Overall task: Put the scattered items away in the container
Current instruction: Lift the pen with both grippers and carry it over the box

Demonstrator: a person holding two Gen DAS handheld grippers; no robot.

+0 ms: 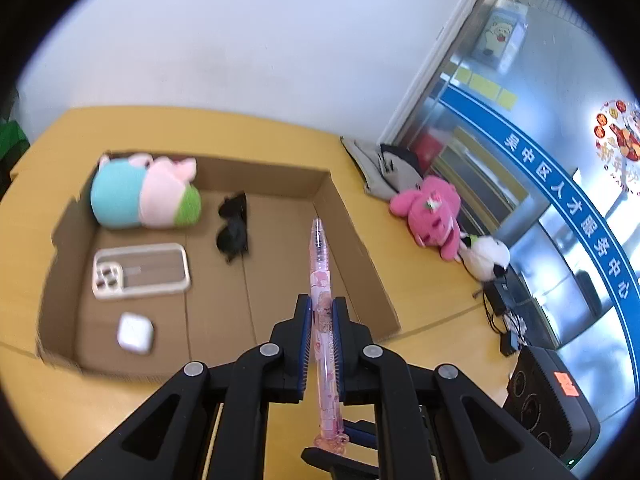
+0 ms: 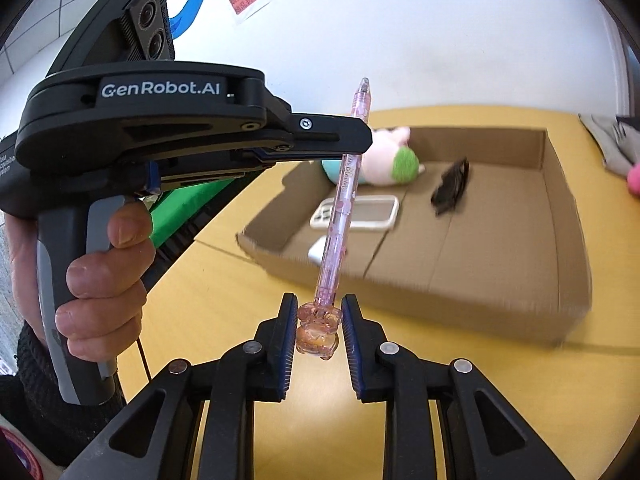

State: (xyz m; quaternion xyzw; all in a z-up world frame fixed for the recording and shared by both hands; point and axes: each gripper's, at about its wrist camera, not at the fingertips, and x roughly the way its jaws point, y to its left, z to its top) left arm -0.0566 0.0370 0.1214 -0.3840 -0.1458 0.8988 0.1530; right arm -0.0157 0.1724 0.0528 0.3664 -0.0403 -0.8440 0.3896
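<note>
My left gripper (image 1: 322,308) is shut on a pink see-through pen (image 1: 322,280), held above the near right part of the cardboard box (image 1: 360,256). In the right wrist view the left gripper (image 2: 352,140) holds the pen (image 2: 340,220) steeply tilted. My right gripper (image 2: 318,312) is open, its jaws on either side of the pen's bear-shaped end cap (image 2: 318,332); contact is unclear. The box (image 2: 560,240) holds a pastel plush (image 1: 140,192), black sunglasses (image 1: 234,228), a phone case (image 1: 140,270) and a white earbud case (image 1: 135,334).
A pink plush (image 1: 432,212) and a white plush (image 1: 488,258) lie on the yellow table (image 1: 420,272) right of the box, with a grey bag (image 1: 384,168) behind. Cables and a black device (image 1: 552,404) sit at the table's right edge.
</note>
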